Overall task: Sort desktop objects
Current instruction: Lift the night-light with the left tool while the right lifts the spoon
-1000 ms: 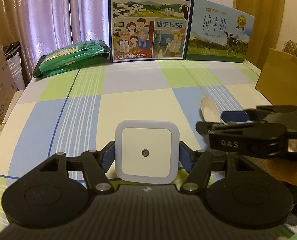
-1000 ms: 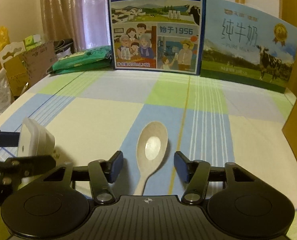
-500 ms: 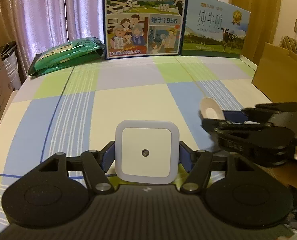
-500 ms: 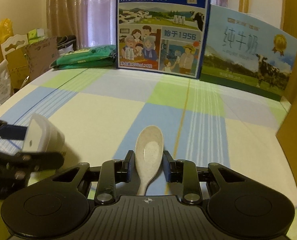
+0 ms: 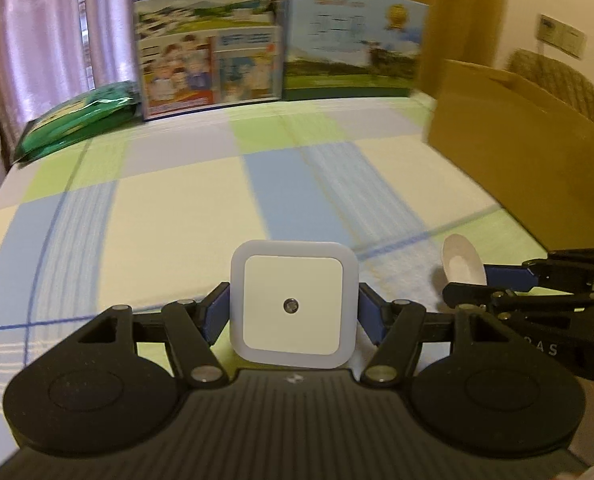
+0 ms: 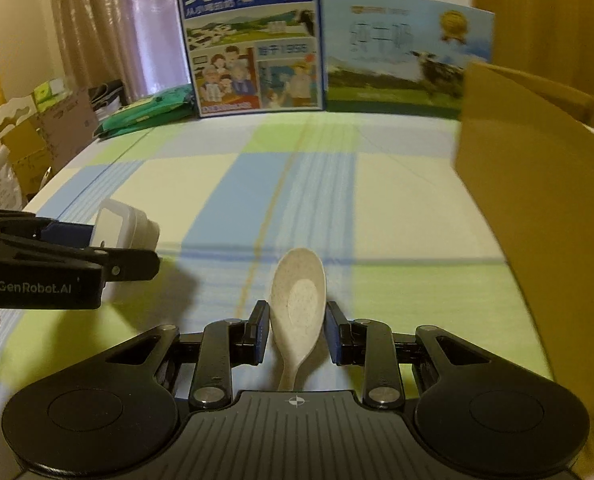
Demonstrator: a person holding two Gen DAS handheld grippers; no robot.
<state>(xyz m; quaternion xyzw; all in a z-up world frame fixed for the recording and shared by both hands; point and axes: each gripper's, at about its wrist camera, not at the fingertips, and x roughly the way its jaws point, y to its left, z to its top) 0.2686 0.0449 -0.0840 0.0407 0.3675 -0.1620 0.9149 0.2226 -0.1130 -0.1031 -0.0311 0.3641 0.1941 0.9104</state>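
The left tongs (image 5: 293,312) clamp a square white night light (image 5: 293,305) by its side edges, flat face toward the camera, above the checked table (image 5: 185,200). The right tongs (image 6: 295,332) grip a speckled cream spoon (image 6: 298,300) (bowl up and forward), its long axis running along the fingers toward the milk cartons (image 6: 253,44), beside a cardboard box (image 6: 537,168).

light: dim, warm indoor | blur: motion smear on background | edges: fisheye bending, dark corners
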